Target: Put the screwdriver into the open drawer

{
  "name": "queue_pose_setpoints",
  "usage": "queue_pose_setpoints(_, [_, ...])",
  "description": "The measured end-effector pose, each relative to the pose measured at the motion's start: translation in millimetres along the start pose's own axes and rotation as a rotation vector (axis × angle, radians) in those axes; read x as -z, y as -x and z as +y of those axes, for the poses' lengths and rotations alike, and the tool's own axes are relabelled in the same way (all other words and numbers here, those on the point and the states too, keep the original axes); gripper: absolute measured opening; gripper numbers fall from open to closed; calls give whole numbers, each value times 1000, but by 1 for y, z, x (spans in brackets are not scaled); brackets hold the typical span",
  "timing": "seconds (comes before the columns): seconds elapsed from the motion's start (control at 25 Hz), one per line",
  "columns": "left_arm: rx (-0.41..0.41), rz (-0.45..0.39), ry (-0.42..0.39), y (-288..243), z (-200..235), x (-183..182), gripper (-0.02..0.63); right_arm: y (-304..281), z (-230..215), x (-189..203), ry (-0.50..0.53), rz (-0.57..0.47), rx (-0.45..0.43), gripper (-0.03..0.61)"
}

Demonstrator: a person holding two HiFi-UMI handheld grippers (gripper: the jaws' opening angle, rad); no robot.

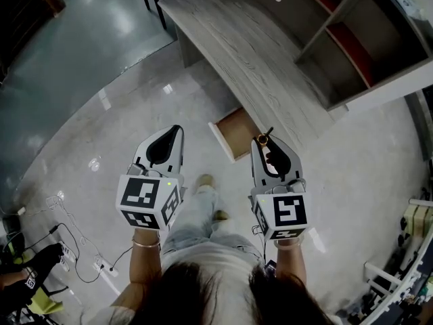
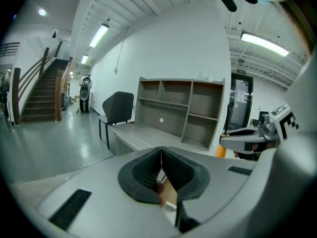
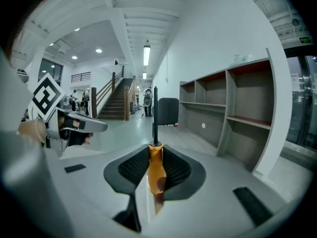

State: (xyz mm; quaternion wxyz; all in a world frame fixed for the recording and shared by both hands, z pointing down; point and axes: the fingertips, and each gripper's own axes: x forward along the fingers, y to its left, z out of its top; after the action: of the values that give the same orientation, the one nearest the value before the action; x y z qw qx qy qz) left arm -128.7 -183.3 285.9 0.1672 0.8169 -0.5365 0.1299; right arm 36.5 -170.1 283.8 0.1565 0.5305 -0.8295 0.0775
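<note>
- Head view: I judged the step to be the carry, with the screwdriver (image 1: 264,137) already gripped and not yet delivered. The right gripper (image 1: 262,142) hung just off the front edge of the desk (image 1: 250,53). The open drawer (image 1: 237,133) jutted from under that same edge, just beside the gripper's tip. It looked empty, as far as I could see. The left gripper (image 1: 176,133) was held further from the desk, well clear of the drawer.
- Left gripper view: its jaws were pressed together with nothing between them. It was idle, and the desk lay ahead of it.
- Right gripper view: the jaws were clenched on the screwdriver's orange handle. The dark shaft stuck out past the tips toward the desk.
- Next move, my estimate: swing the right gripper over the drawer, tip the shaft down inside its walls, then let go low so the screwdriver does not bounce out.
</note>
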Motion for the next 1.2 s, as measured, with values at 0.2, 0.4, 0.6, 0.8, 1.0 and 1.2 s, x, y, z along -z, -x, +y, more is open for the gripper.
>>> queue_pose_setpoints(0.2, [18,19,2,-17,4,6,18,-14,-2,18,-2,34,-4,95])
queue_pose_setpoints(0.4, [31,46,2,-33,7,15,18,-26,-5,39,6,76,4,95])
queue_pose_setpoints(0.6, [46,75,3,-51,13,30,18,-41,-8,61,16,116,8,95])
queue_pose_setpoints(0.8, [45,94,2,-64,18,46,18,-53,-10,84,37,152,5,95])
queue_pose_setpoints(1.0, [34,110,24,-68,28,64,18,-66,-6,105,48,178,-5,95])
queue_pose_setpoints(1.2, [27,140,31,-83,38,89,18,-85,-5,130,55,216,-14,95])
